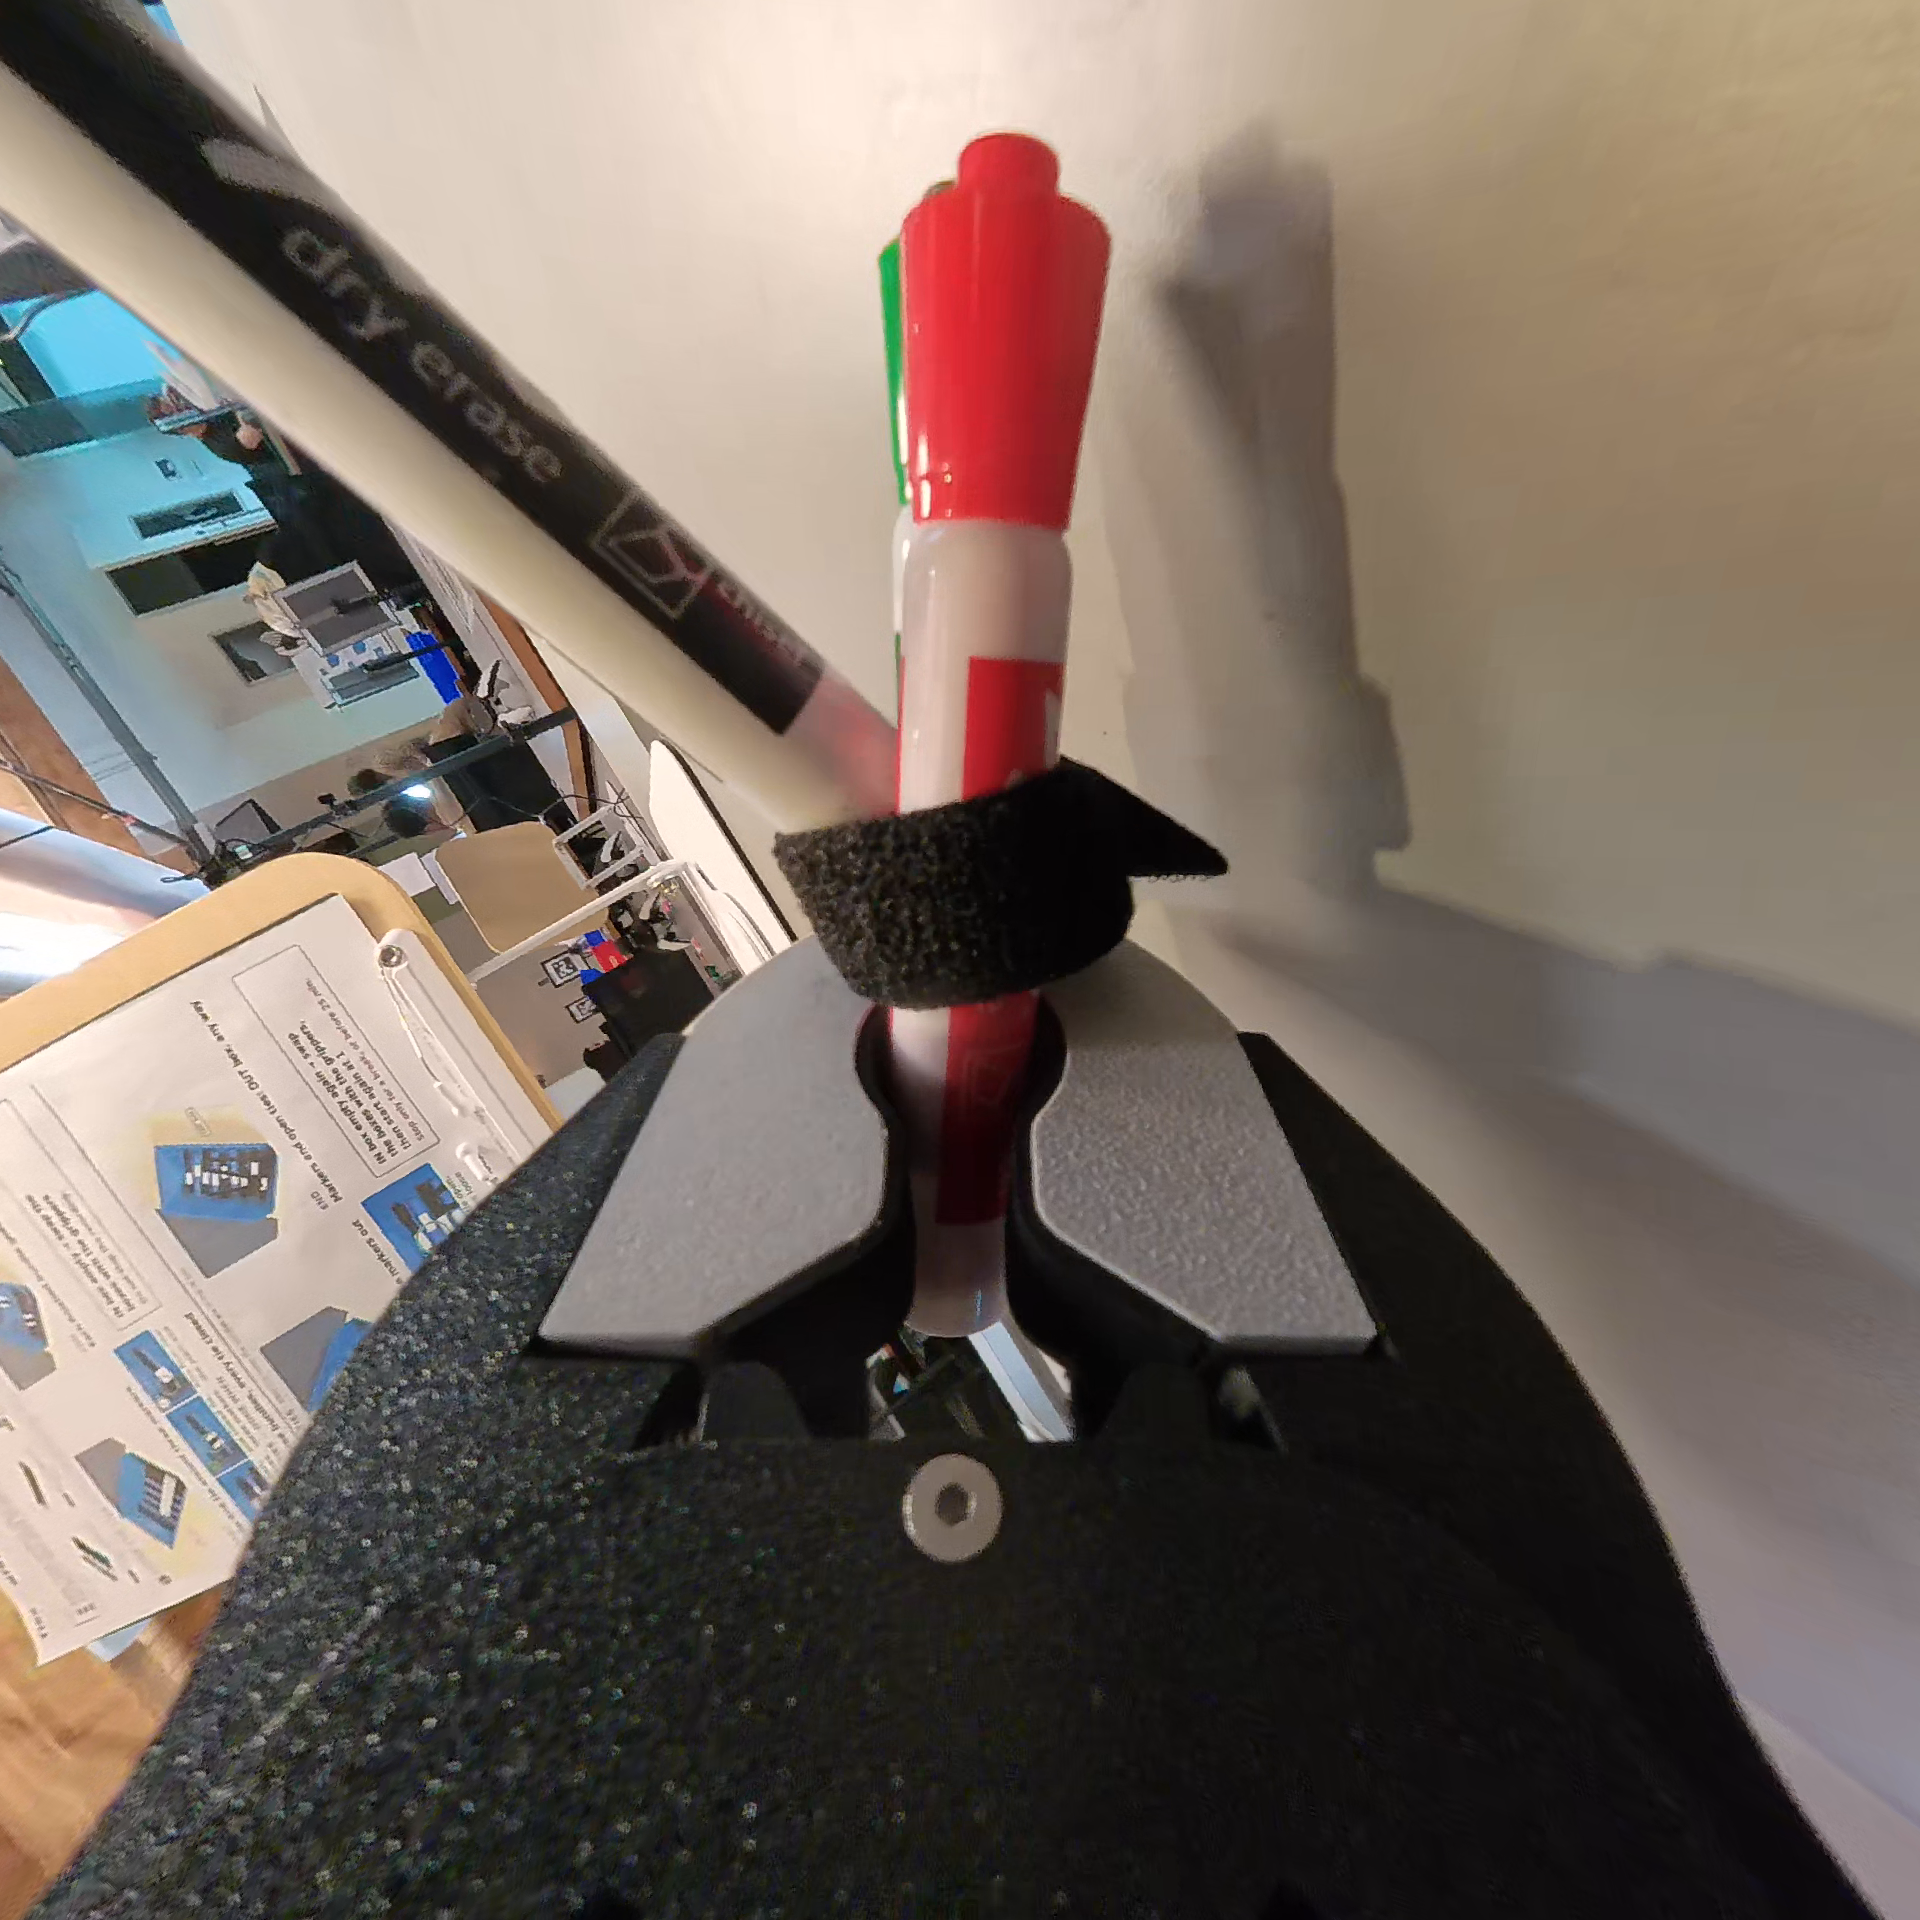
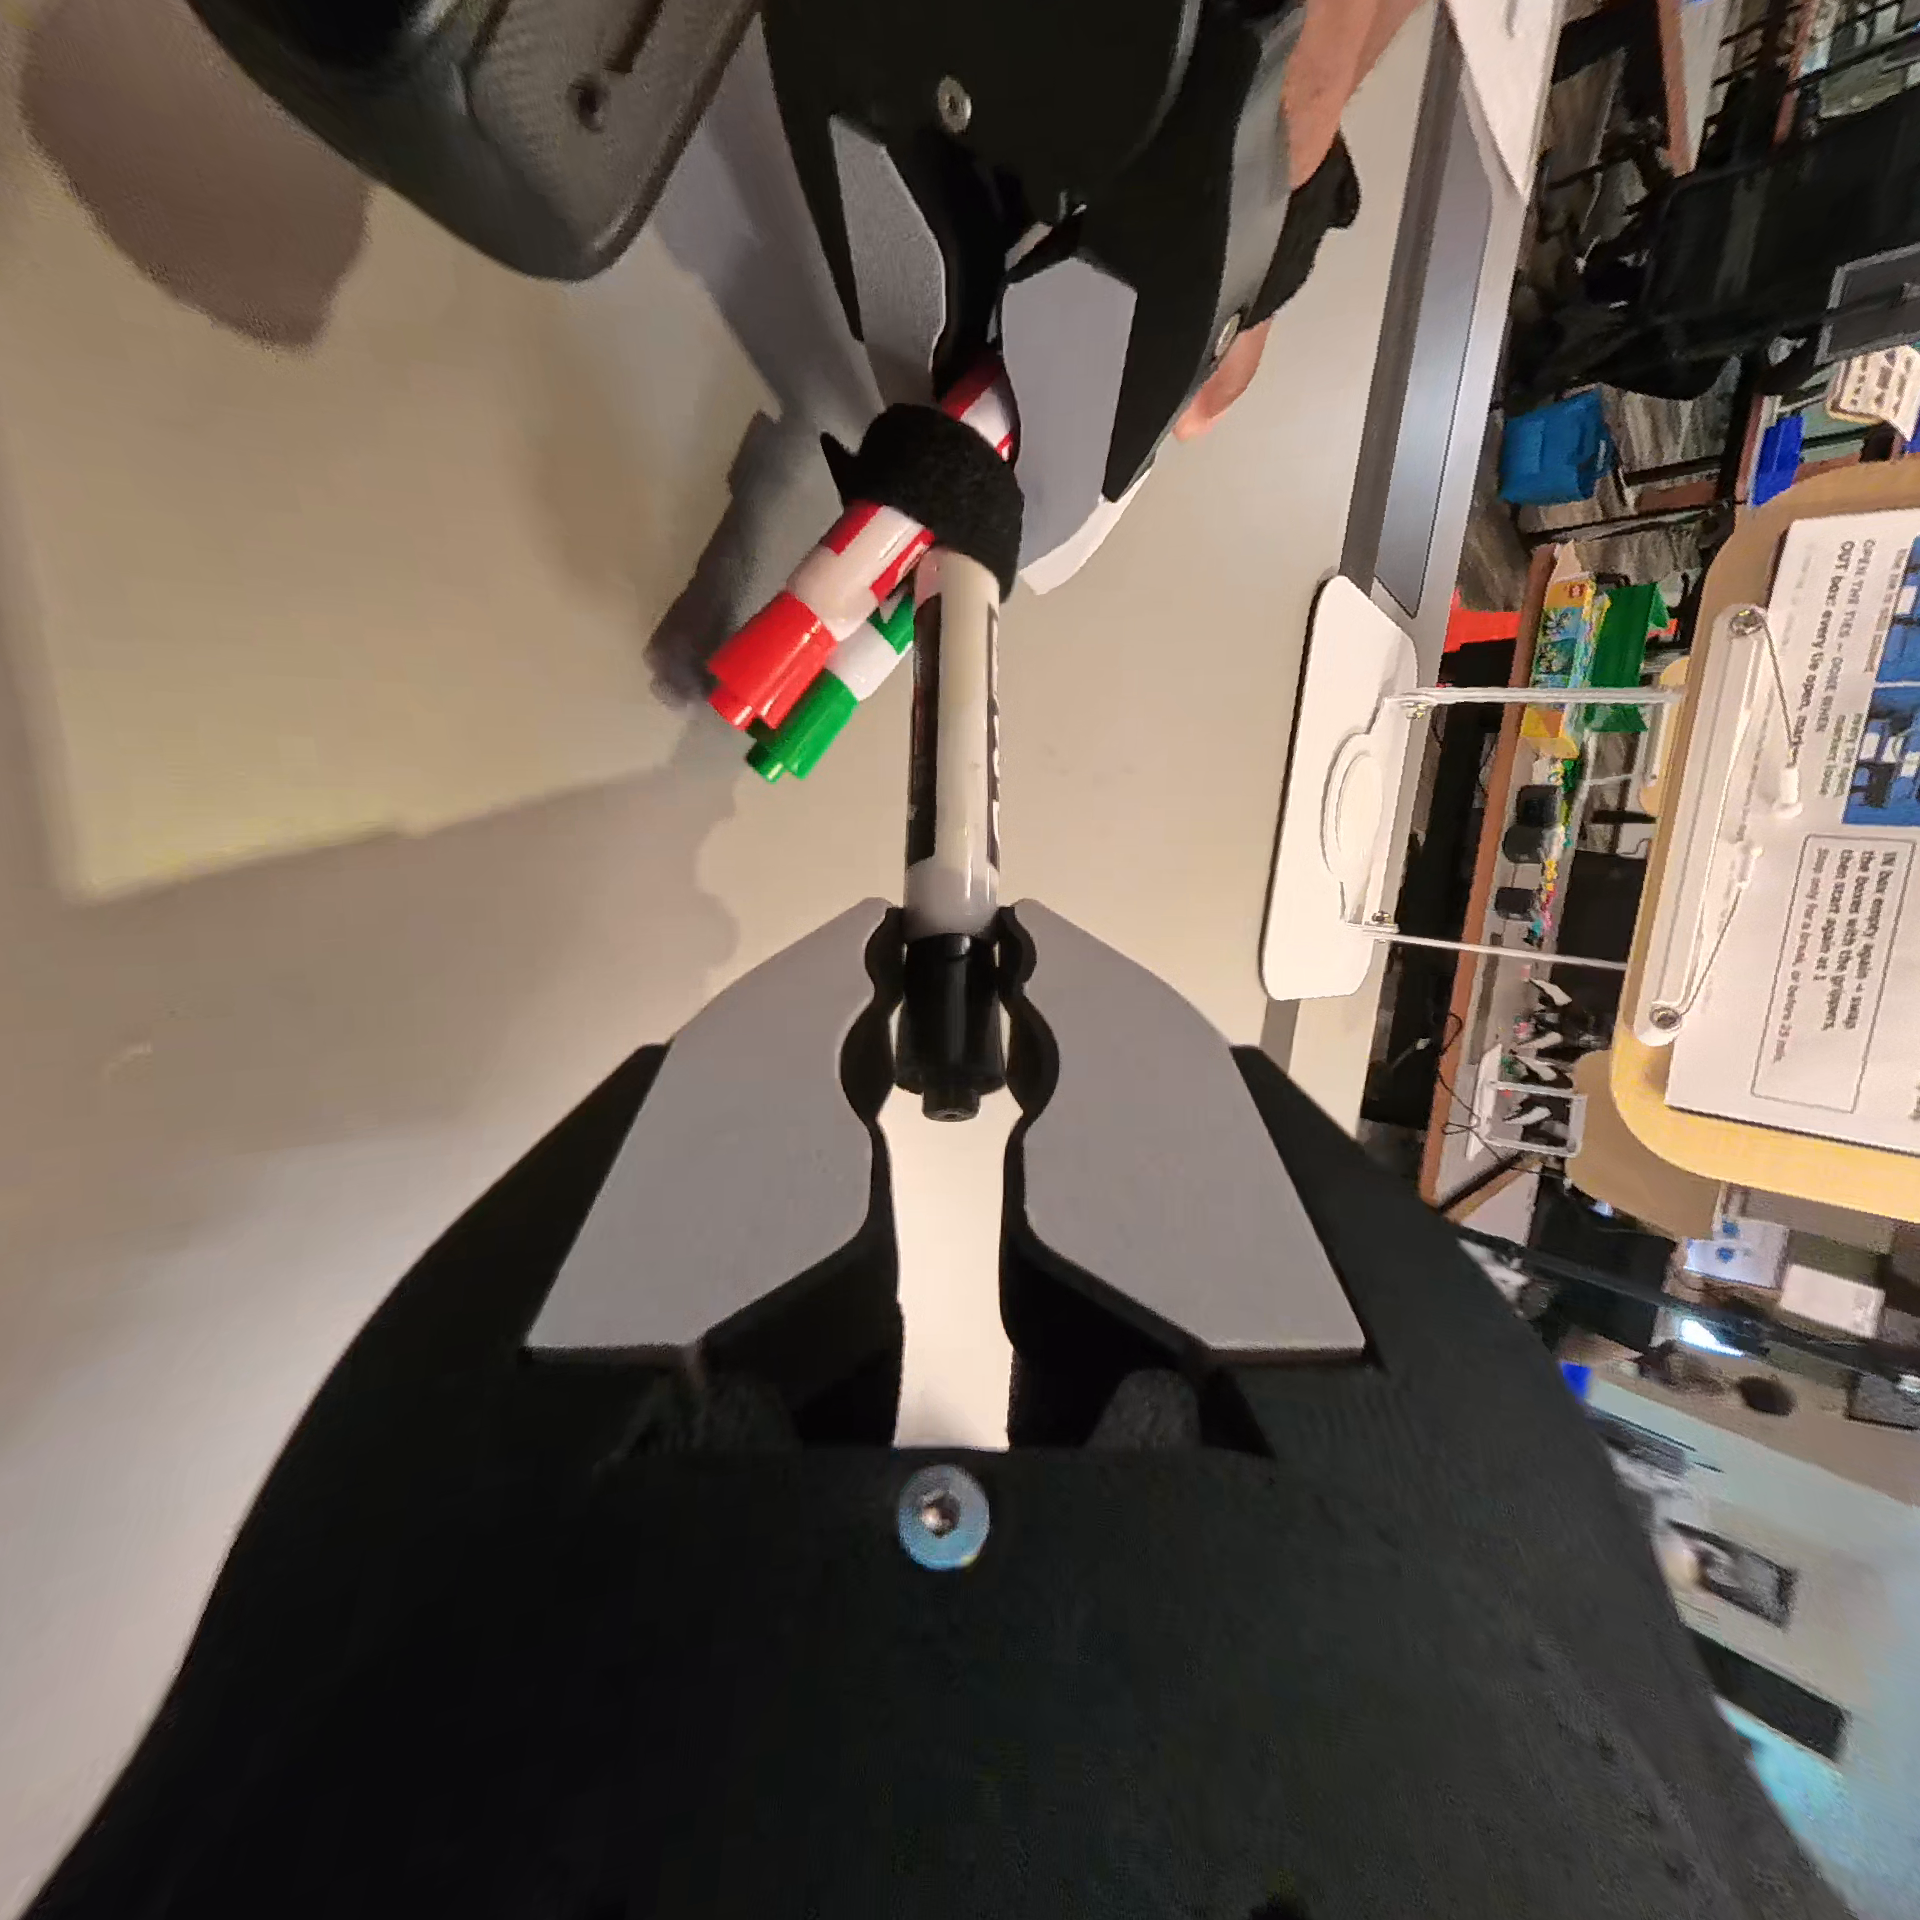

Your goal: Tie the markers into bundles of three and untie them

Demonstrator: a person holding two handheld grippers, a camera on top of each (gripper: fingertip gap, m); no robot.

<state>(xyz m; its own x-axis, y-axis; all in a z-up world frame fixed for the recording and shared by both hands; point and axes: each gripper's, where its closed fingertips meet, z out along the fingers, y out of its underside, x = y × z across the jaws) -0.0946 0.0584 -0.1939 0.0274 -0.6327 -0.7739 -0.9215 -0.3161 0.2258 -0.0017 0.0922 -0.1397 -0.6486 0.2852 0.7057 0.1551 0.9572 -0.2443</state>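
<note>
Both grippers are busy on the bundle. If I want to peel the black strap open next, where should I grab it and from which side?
Take the black strap by its loose pointed tab, which juts free of the red marker on the side away from the black marker. Come from that open side; the rest of the band hugs the barrels, offering no edge. This probably means freeing the right gripper first.

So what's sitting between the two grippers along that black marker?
In the right wrist view, the black hook-and-loop strap wraps the black marker with the red marker and green marker, between the right gripper and left gripper.
</note>
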